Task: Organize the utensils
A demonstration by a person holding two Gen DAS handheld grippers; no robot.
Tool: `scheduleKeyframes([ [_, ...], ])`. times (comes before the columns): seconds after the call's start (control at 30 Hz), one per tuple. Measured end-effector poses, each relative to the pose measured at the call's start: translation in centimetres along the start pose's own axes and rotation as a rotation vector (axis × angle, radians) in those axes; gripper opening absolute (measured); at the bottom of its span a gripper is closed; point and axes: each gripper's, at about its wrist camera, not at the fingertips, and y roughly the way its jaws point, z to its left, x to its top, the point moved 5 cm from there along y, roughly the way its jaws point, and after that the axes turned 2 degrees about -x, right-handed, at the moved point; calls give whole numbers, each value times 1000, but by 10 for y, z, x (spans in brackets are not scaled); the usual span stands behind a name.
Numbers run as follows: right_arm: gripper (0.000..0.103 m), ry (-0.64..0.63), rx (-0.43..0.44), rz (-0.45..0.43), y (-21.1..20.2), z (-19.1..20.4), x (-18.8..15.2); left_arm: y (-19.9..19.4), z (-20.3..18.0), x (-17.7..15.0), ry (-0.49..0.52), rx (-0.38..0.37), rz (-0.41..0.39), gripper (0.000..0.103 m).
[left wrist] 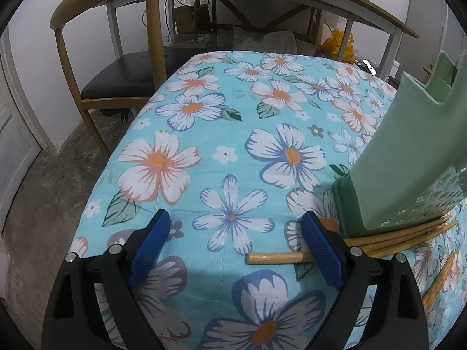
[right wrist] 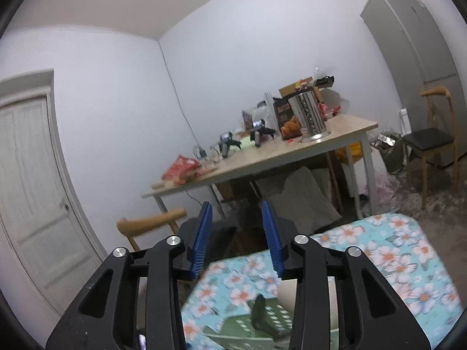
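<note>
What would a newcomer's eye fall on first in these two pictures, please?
The turquoise floral cloth fills the left wrist view. At its right edge stands the green utensil holder, with bamboo chopsticks lying at its base and one poking between the open left gripper. In the right wrist view the right gripper, empty, faces a cluttered wooden table.

The green utensil holder (left wrist: 408, 157) is running off the right edge of the left wrist view, and the wooden chopsticks (left wrist: 402, 239) are disappearing under it and behind a blue pad (left wrist: 321, 250) of the left tongs (left wrist: 233, 246). From the right wrist, the holder (right wrist: 259, 320) is showing only as a blurred green patch, half hidden by the right tongs (right wrist: 238, 239). The clutter on the far table (right wrist: 292, 151) is staying too small to name.
</note>
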Motion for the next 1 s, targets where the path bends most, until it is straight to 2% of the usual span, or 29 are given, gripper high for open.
scheduleKeyframes([
  [0.1,41,4,-24,26,-7,-9,-11,0,-1,-1,22,3,6,89],
  [0.17,42,44,-40,61,-13,-22,-30,-2,-5,-4,71,19,23,89],
  [0.23,42,52,-62,105,-14,-32,-46,-5,-5,-9,70,20,33,89],
  [0.33,42,6,-147,149,-26,-44,-72,-12,-7,-15,74,27,41,90],
  [0.47,42,65,-199,217,-53,-74,-116,-21,-4,-24,52,-12,42,91],
  [0.57,42,13,-253,281,-62,-85,-143,-29,-1,-31,35,-32,40,92],
  [0.63,42,-45,-267,317,-68,-88,-159,-36,1,-42,31,-40,56,93],
  [0.73,42,-83,-272,385,-75,-98,-184,-49,-7,-64,127,29,45,93],
  [0.77,42,-80,-271,410,-77,-102,-192,-53,-9,-69,129,39,37,93],
  [0.87,42,-36,-265,470,-86,-115,-213,-66,-4,-84,80,15,38,93],
  [1.0,44,-8,-247,485,-86,-120,-217,-74,0,-96,64,-10,31,93],
])
